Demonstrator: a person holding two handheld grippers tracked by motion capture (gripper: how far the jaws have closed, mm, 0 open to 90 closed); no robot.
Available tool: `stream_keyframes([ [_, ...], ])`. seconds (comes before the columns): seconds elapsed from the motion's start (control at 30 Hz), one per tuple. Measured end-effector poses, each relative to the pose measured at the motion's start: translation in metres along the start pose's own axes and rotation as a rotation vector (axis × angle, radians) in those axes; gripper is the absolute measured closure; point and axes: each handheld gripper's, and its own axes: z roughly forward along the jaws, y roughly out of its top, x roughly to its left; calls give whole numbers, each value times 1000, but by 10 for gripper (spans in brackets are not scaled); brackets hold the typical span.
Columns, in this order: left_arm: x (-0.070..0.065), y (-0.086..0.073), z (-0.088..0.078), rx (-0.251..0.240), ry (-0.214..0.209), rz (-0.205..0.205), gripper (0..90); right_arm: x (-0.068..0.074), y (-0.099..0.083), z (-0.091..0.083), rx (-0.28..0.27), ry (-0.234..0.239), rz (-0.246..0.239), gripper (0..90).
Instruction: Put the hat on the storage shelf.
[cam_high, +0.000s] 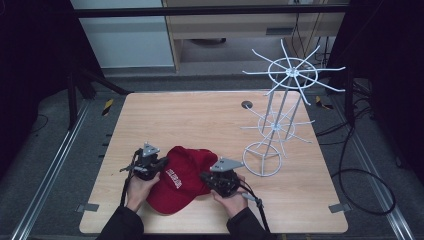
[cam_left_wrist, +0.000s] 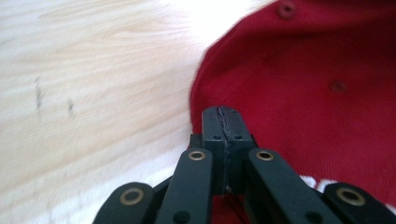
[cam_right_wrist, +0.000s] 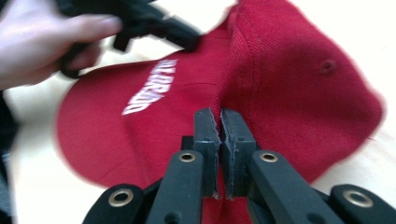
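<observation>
A red cap (cam_high: 180, 181) with white lettering lies on the wooden table (cam_high: 200, 115) near its front edge, between my two grippers. My left gripper (cam_high: 161, 167) is at the cap's left edge. In the left gripper view its jaws (cam_left_wrist: 223, 112) are pressed flat together, tips resting against the rim of the cap (cam_left_wrist: 308, 93), and no cloth shows between the pads. My right gripper (cam_high: 207, 178) is at the cap's right side. In the right gripper view its jaws (cam_right_wrist: 219, 114) stand a narrow slit apart on a fold of the cap (cam_right_wrist: 294, 84). The left gripper (cam_right_wrist: 184, 37) touches the cap's far side.
A white wire rack (cam_high: 280, 115) with spoke arms at two levels stands on a ring base at the table's right. A small round grommet (cam_high: 246, 104) sits near the back edge. Bare wood lies behind the cap.
</observation>
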Motion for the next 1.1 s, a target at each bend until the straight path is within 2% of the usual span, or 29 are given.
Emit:
stream_keyframes([
  [0.03, -2, 3, 2, -1, -5, 14, 897, 8, -5, -1, 1, -1, 3, 861],
  [0.17, -6, 11, 7, 19, -14, 65, 891, 15, -6, 1, 10, 25, 12, 861],
  [0.3, -7, 14, 6, 16, -31, 60, 850, 22, -6, 4, 22, 33, 16, 856],
  [0.4, -12, 15, -9, -23, -58, 31, 788, 27, -5, 4, 35, 24, 1, 805],
  [0.47, -16, 15, -19, -52, -73, 2, 738, 26, -2, -3, 20, -3, -9, 753],
  [0.5, -18, 15, -25, -75, -80, -10, 693, 24, 1, -11, 0, -27, -8, 701],
  [0.53, -23, 14, -37, -114, -100, -29, 675, 21, 1, -17, -15, -49, -13, 686],
  [0.57, -23, 14, -37, -114, -100, -29, 674, 21, 1, -17, -15, -49, -13, 686],
  [0.6, -26, 14, -43, -129, -104, -28, 662, 16, 0, -30, -43, -73, -9, 647],
  [0.63, -29, 14, -48, -147, -105, -29, 662, 16, 0, -30, -43, -73, -9, 647],
  [0.73, -41, 13, -61, -179, -120, -29, 602, 4, -8, -51, -75, -124, 0, 591],
  [0.87, -58, 11, -68, -186, -145, -33, 554, -17, -25, -75, -79, -199, 21, 547],
  [0.93, -65, 10, -67, -183, -155, -28, 526, -29, -34, -89, -83, -235, 47, 531],
  [0.97, -69, 10, -66, -180, -157, -25, 490, -39, -41, -102, -88, -269, 68, 516],
  [1.0, -73, 10, -65, -177, -158, -26, 490, -39, -41, -102, -88, -269, 68, 516],
  [1.1, -84, 10, -61, -172, -150, -18, 443, -51, -51, -119, -80, -314, 89, 497],
])
